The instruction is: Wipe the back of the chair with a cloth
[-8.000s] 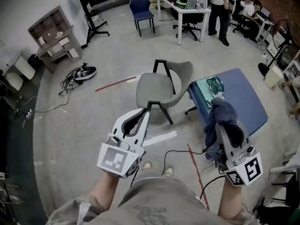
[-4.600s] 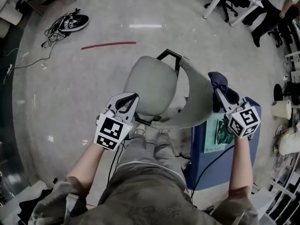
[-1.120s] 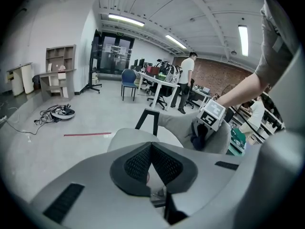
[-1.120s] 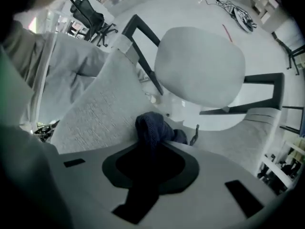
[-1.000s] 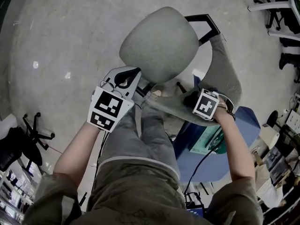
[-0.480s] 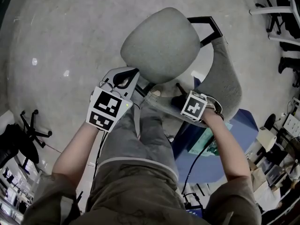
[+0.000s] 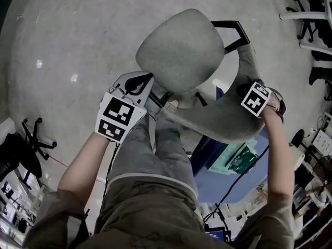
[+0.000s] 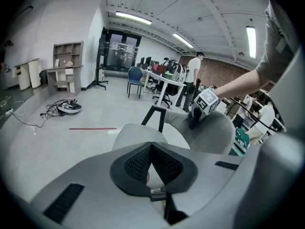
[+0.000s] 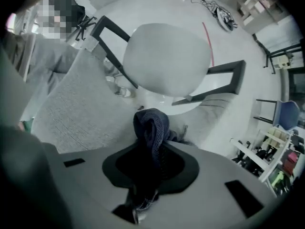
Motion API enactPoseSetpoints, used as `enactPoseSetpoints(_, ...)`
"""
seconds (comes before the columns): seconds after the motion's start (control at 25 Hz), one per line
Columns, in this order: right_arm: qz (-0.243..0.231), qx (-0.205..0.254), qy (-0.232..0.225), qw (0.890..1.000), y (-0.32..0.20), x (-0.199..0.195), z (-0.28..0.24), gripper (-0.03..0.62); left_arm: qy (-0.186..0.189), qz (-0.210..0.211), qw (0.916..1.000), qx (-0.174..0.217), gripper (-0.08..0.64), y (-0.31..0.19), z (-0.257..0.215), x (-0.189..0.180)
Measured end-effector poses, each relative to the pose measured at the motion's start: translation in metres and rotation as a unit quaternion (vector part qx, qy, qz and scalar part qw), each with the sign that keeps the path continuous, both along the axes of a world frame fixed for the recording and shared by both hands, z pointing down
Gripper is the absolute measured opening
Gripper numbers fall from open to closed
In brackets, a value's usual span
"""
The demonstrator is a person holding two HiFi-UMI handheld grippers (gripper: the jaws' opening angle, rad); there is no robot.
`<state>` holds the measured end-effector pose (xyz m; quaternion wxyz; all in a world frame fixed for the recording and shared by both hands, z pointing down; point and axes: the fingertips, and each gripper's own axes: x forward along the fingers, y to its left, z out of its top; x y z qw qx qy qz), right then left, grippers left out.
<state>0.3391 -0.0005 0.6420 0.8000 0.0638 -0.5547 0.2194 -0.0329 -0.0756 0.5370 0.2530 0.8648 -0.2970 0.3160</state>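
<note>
The grey chair stands just below me, with its round seat (image 7: 179,48) ahead and its curved backrest (image 7: 228,121) to the right. My right gripper (image 7: 245,91) is shut on a dark blue cloth (image 9: 151,130) and holds it against the upper part of the backrest (image 9: 81,109). In the head view its marker cube hides most of the cloth (image 7: 240,90). My left gripper (image 7: 147,80) rests at the near edge of the seat, shut, with nothing between its jaws. In the left gripper view its closed jaws (image 8: 151,146) point over the seat (image 8: 138,131) toward the backrest (image 8: 212,135).
A blue table (image 7: 236,183) with a green object (image 7: 238,160) stands right behind the backrest. The person's legs (image 7: 161,154) are close to the chair. A black chair base (image 7: 26,144) lies at the left. Desks and standing people (image 8: 194,75) fill the far room.
The right gripper has slid the cloth to the right along the backrest, from near the chair's middle to its right end. The left gripper has stayed in place.
</note>
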Motion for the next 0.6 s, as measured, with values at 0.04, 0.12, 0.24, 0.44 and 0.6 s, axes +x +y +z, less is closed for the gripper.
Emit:
enactPoseSetpoints(0.04, -0.003, 0.023, 0.003, 1.000, -0.015, 0.006, -0.003, 0.086, 0.000, 0.001, 1.0000, 0.000, 0.017, -0.001, 0.000, 0.001)
enactPoseSetpoints(0.12, -0.019, 0.068, 0.007, 0.997, -0.041, 0.012, -0.004, 0.086, 0.000, 0.002, 1.0000, -0.003, 0.017, -0.001, 0.001, 0.003)
enactPoseSetpoints(0.24, -0.051, 0.091, 0.012, 0.994, -0.049, 0.013, 0.002, 0.086, 0.000, 0.005, 1.0000, -0.006, 0.017, 0.002, 0.002, 0.006)
enactPoseSetpoints(0.44, -0.091, 0.001, 0.013, 0.996, 0.015, -0.008, 0.023, 0.084, 0.000, 0.012, 0.9999, -0.011, 0.017, 0.001, 0.007, 0.010)
enactPoseSetpoints(0.6, -0.090, -0.078, -0.042, 0.992, 0.079, -0.059, 0.038, 0.084, 0.001, 0.010, 0.9999, -0.012, 0.017, 0.001, 0.008, 0.013)
